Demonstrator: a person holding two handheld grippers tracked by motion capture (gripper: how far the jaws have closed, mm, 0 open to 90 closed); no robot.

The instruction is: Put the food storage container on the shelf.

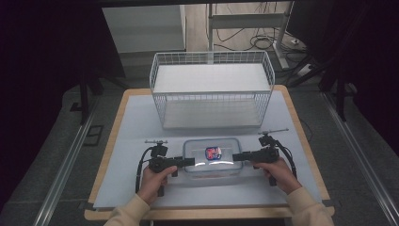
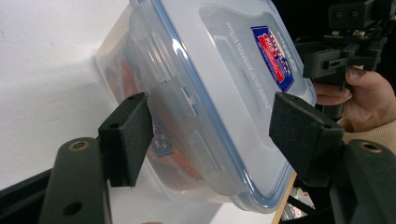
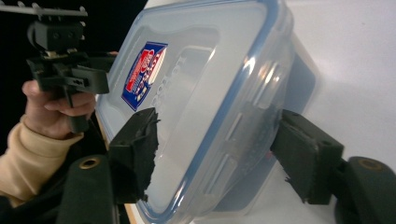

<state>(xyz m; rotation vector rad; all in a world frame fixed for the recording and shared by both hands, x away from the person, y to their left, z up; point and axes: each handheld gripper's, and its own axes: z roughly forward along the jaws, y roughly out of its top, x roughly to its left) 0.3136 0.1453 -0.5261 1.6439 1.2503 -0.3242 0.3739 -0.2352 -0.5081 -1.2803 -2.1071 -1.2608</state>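
Note:
A clear plastic container (image 1: 211,162) with a blue-rimmed lid and a red-and-blue label lies on the white mat, with something red and orange inside (image 2: 161,147). My left gripper (image 1: 190,162) points at its left end. In the left gripper view the container (image 2: 210,84) runs between that gripper's (image 2: 212,123) jaws, one pad by the side wall and one over the lid, with no firm press visible. My right gripper (image 1: 235,157) points at the right end. Its (image 3: 217,140) jaws straddle the container (image 3: 201,79) the same way, with a small gap at the lower pad.
A white wire basket (image 1: 211,101) stands behind the container at the back of the table. The white mat (image 1: 136,127) covers a wooden tabletop (image 1: 301,136). Each gripper view shows the other hand and its gripper (image 2: 341,56) (image 3: 65,70) beyond the container.

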